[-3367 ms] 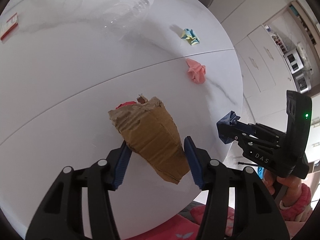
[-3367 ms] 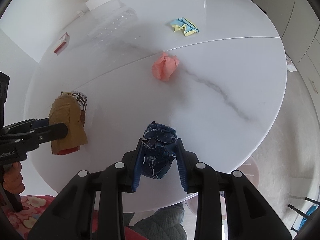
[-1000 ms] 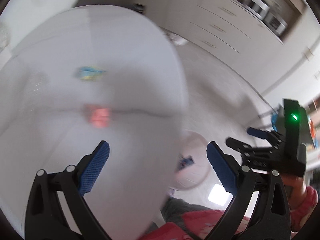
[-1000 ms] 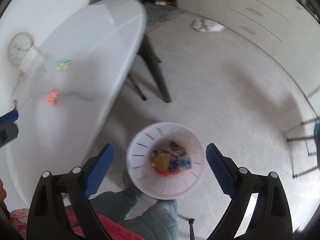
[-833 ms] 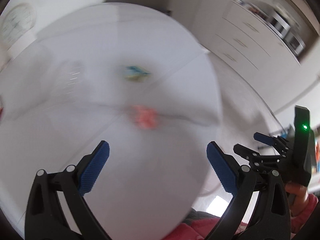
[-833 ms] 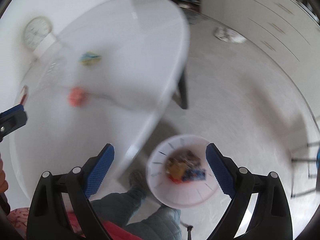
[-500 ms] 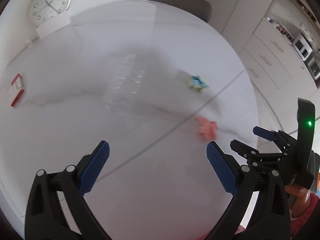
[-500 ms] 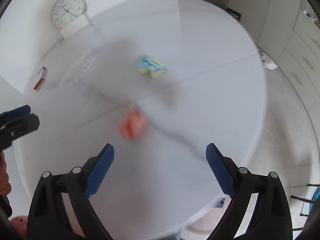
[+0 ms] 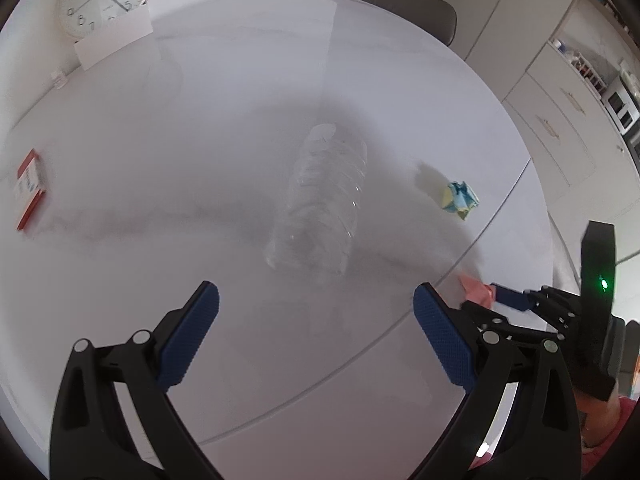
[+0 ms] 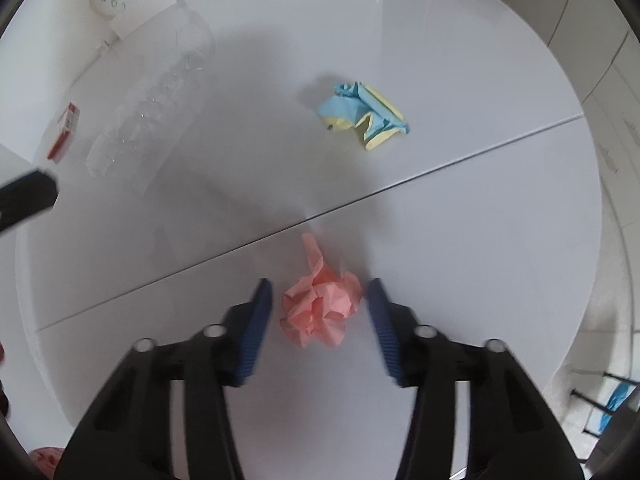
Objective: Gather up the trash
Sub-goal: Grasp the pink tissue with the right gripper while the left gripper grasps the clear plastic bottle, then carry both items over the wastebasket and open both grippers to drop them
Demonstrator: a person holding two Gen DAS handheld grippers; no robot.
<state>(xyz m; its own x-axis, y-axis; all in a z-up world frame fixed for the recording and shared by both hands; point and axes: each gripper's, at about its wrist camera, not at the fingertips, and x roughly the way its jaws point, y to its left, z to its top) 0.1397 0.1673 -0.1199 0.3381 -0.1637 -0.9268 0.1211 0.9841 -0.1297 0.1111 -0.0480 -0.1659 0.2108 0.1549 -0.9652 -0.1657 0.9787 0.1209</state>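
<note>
Swung back from the bin to the round white table (image 10: 460, 240), right gripper (image 10: 318, 308) half-spread astride the crumpled pink paper ball (image 10: 320, 308). Left gripper (image 9: 316, 320) gaped wide, facing the clear plastic bottle (image 9: 320, 204); crumpled blue-and-yellow paper (image 10: 364, 114) and red-and-white box (image 9: 29, 186) lay beyond.

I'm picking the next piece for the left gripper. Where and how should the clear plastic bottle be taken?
Grip the clear plastic bottle across its ribbed middle, coming down from above. It lies on its side on the table, pointing away from the open left gripper, so the jaws already stand either side of its width. Its thin walls would probably cave in, so close gently.
</note>
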